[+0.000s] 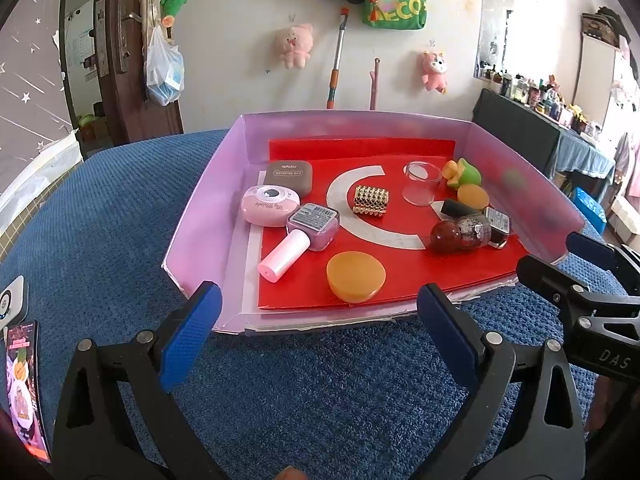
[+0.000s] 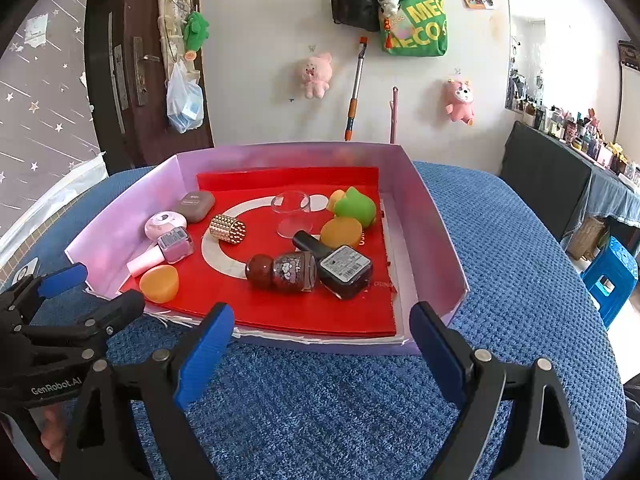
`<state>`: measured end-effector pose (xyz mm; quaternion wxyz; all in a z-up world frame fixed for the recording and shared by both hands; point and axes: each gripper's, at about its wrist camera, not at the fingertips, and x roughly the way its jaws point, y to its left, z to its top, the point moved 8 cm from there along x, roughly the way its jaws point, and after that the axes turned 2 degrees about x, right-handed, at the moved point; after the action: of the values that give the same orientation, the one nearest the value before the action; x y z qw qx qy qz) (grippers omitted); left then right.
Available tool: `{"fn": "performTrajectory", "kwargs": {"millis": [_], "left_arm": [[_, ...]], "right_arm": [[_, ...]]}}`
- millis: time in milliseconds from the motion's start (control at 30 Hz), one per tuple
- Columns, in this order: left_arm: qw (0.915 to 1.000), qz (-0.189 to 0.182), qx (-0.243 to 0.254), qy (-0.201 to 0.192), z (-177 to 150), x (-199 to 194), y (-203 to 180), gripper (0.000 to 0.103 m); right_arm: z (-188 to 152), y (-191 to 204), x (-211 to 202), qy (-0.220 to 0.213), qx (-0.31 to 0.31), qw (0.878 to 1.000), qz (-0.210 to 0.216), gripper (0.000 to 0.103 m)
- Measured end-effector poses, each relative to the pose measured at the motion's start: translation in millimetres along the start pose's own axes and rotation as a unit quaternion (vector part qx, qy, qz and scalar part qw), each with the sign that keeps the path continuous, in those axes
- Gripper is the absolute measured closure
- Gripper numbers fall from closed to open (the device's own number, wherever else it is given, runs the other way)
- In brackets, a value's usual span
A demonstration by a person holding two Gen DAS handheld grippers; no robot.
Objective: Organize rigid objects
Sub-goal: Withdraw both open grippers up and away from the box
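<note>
I see every item lying in the tray point(image 1: 208, 184) (bottles point(image 2: 312, 270) tipped, none in rows); my left gripper point(image 1: 318, 334) and right gripper point(image 2: 322, 342) gape, holding nothing.

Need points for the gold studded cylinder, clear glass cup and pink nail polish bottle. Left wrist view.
gold studded cylinder point(image 1: 371, 200), left wrist view, middle of its studded side.
clear glass cup point(image 1: 420, 183), left wrist view, centre of its transparent wall.
pink nail polish bottle point(image 1: 314, 227), left wrist view, on the glass body below the label.
</note>
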<state>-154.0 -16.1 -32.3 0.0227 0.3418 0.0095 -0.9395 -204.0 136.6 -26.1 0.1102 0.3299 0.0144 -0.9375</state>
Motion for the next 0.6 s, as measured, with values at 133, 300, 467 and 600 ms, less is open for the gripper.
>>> {"fn": "performTrajectory", "kwargs": {"millis": [133,300,467,600], "left_arm": [[1.0,-0.001,-0.001,-0.001,0,-2,1,0.003],[1.0,-0.002,-0.006,-0.006,0,-10,2,0.0],[1.0,0.003,-0.003,-0.006,-8,-18,1,0.0],[1.0,0.006,0.004,-0.002,-18,-23,-5,0.0]], "right_arm": [[0,2,-3,-0.003,0.0,1.0,0.002,0.012],[-1,1,-12,-0.005,0.002,1.0,0.005,0.011],[-10,0,-21,0.0,0.005,1.0,0.009,0.011],[-23,-2,-25,0.01,0.01,1.0,0.01,0.011]]}}
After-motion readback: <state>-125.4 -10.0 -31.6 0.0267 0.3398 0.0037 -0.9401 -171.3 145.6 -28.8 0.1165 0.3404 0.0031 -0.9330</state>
